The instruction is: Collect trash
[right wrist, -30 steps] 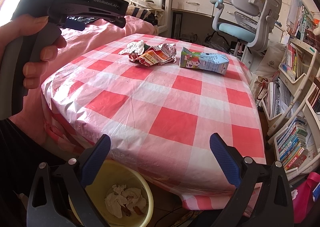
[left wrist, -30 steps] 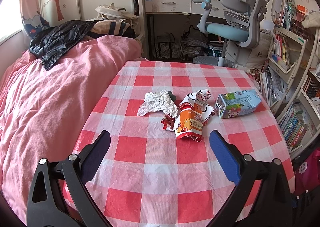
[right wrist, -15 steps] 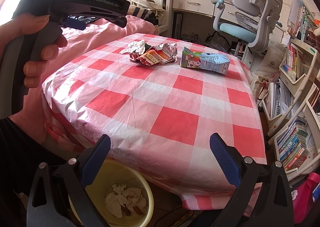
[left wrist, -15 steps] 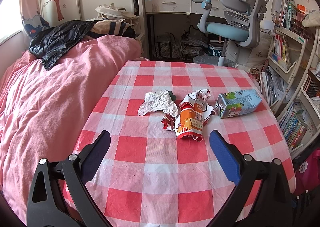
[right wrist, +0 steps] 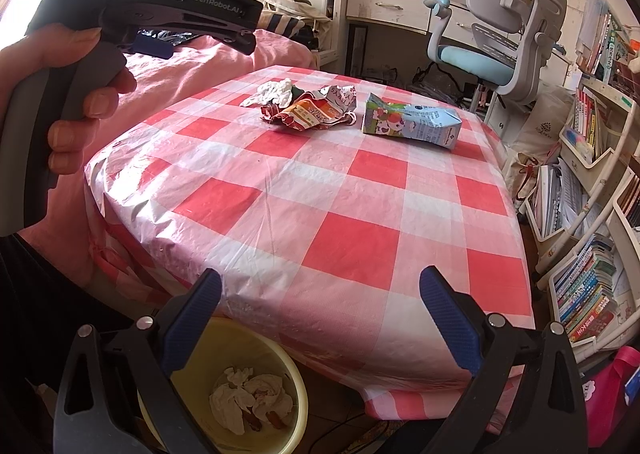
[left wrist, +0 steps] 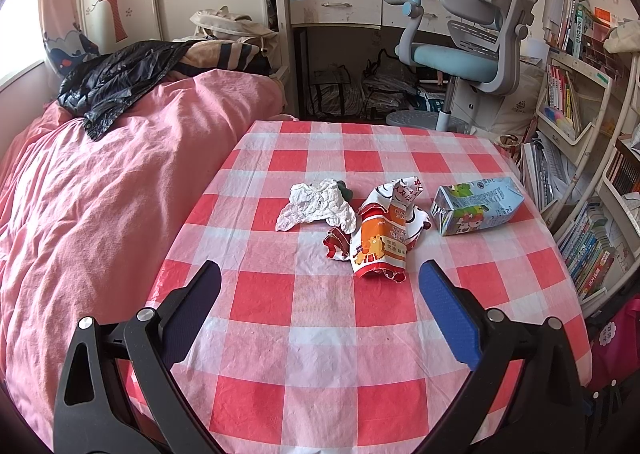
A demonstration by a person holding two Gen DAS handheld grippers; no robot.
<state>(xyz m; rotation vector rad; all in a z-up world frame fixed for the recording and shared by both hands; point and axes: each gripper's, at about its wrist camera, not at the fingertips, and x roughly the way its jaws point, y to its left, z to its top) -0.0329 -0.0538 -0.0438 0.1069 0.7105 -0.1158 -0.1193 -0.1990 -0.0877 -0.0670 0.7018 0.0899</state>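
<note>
Crumpled orange snack wrapper on table, touching white paper, apparently.

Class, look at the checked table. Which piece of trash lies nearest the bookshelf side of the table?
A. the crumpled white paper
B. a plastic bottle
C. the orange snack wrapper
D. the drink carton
D: the drink carton lies on its side at the bookshelf end of the row, with the orange snack wrapper in the middle and the crumpled white paper at the bed end.
</note>
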